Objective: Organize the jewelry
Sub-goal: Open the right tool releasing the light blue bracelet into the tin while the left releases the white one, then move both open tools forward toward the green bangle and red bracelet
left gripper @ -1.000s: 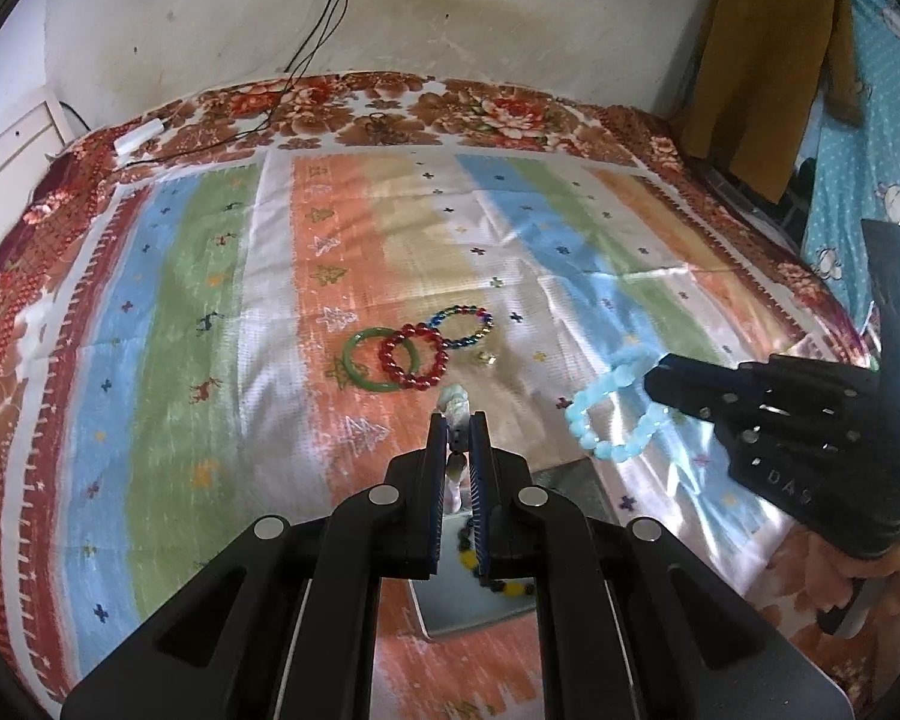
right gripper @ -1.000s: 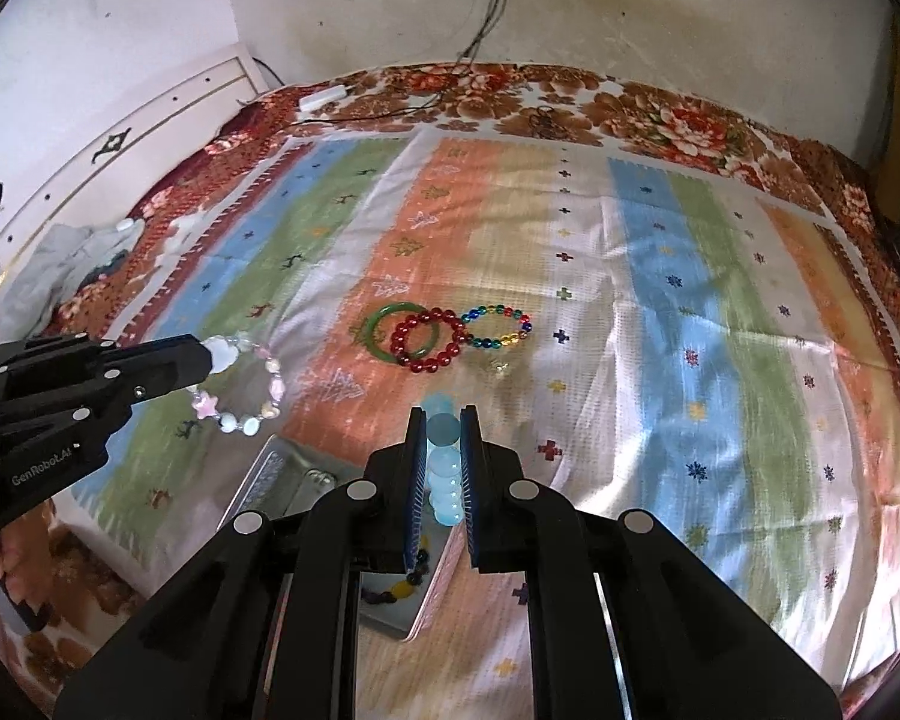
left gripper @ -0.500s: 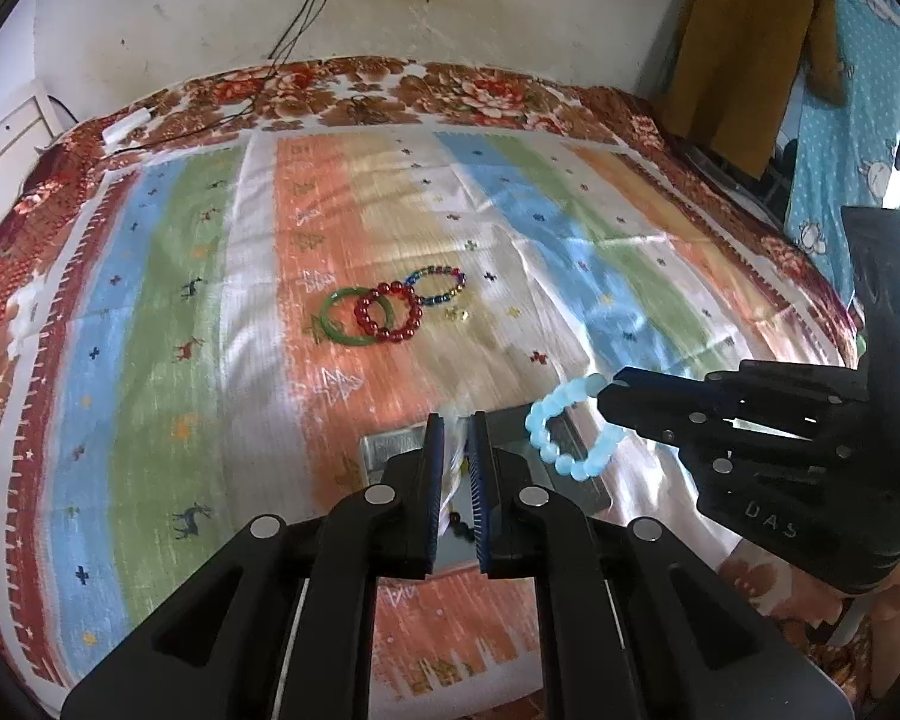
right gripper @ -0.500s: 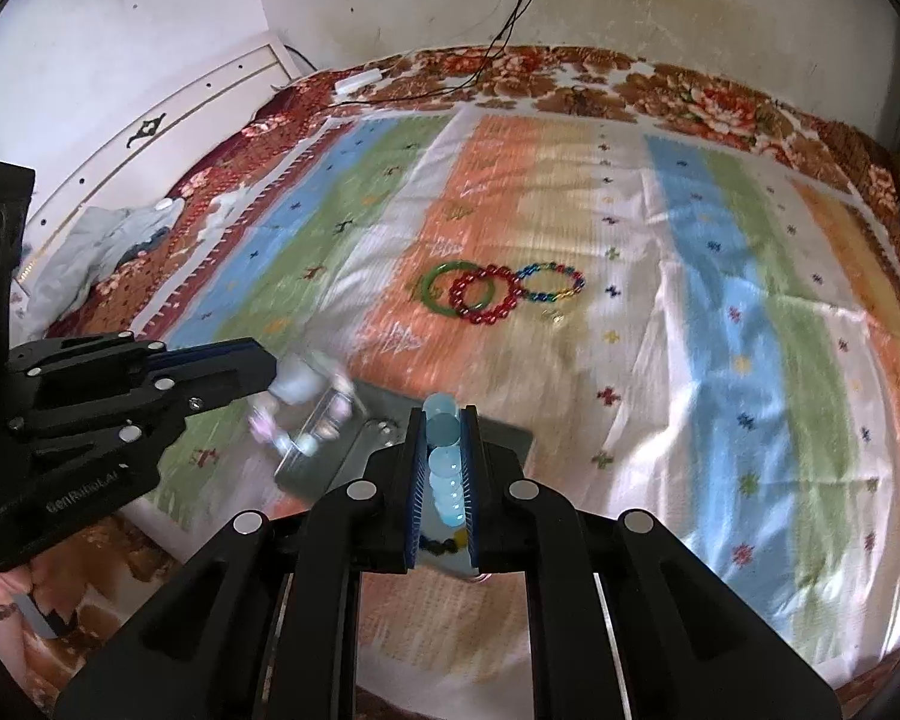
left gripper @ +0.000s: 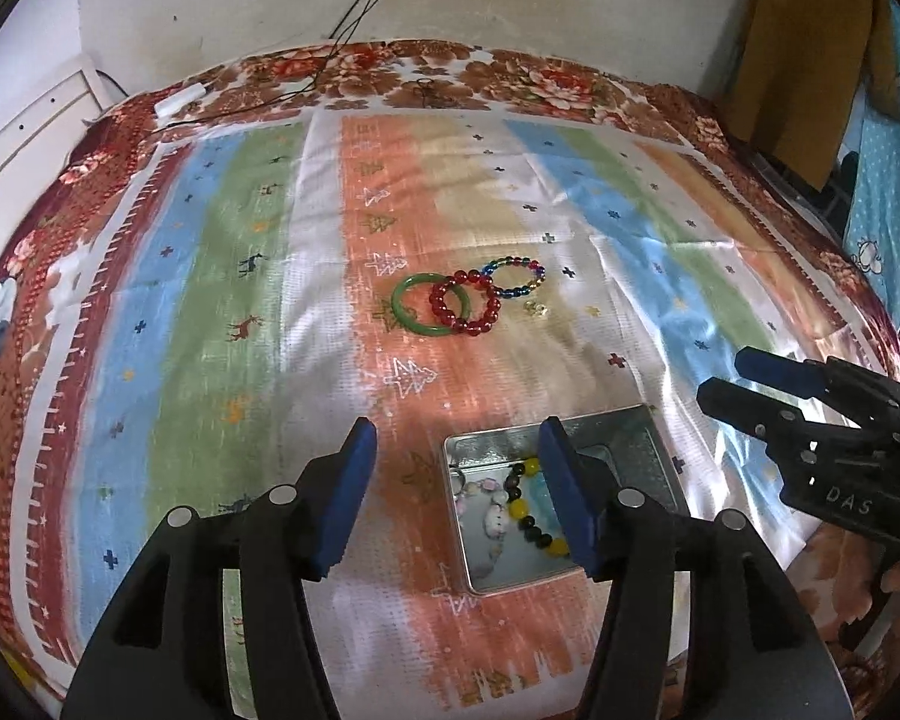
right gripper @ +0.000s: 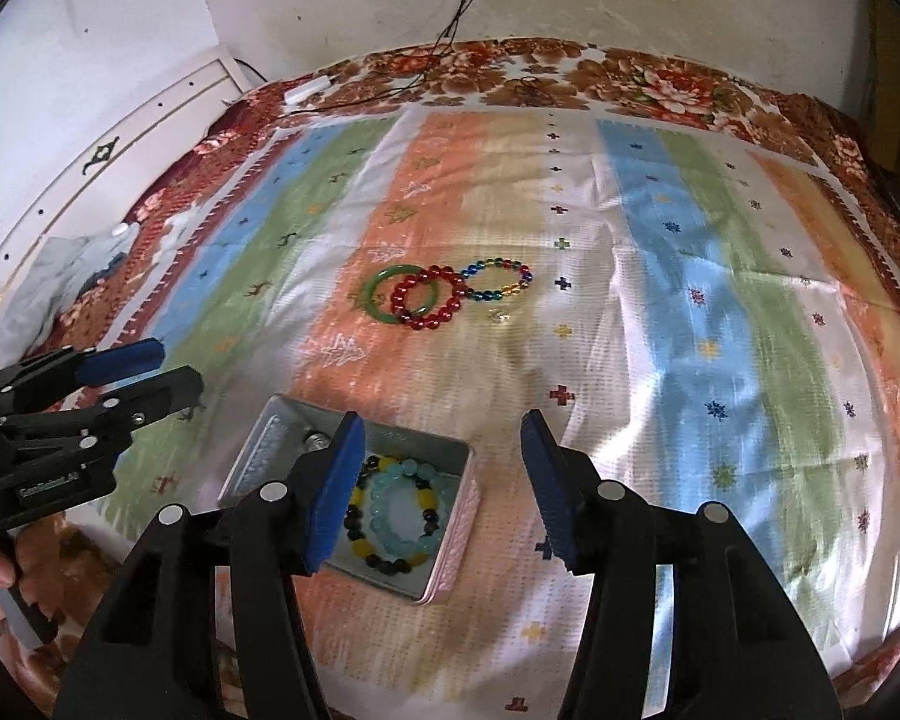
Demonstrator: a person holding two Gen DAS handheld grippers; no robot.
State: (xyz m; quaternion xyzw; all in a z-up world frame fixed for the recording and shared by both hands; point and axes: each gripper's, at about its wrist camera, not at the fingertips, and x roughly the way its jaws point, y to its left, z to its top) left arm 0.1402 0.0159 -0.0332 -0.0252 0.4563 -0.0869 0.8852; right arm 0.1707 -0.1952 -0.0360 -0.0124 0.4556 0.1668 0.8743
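Metal and shallow, the tin (left gripper: 636,429) lies on the striped bedspread (left gripper: 222,276) in the left wrist view, under the left gripper (left gripper: 456,492), whose jaws now stand wide apart and hold nothing. A second ago they pinched a pale beaded bracelet; that pink-and-white bracelet (left gripper: 489,510) now lies inside the tin beside a yellow-and-black bracelet (left gripper: 531,516). The right gripper (left gripper: 726,381) at the right edge is also parted and empty.

From the right wrist view, the right gripper (right gripper: 444,480) is spread wide with nothing between its pads, where half a second ago it clamped the light blue bracelet (right gripper: 399,507). That ring of glassy beads now rests in the tin (right gripper: 450,450), nested within the yellow-and-black one. The left gripper (right gripper: 174,366) hangs open at the left.

Both drops look done, I judge. Well beyond the tin, the green bangle (right gripper: 390,294), red bracelet (right gripper: 429,300) and rainbow bracelet (right gripper: 501,279) overlap in a chain, a small ring (right gripper: 499,316) just beside them, not yet collected.
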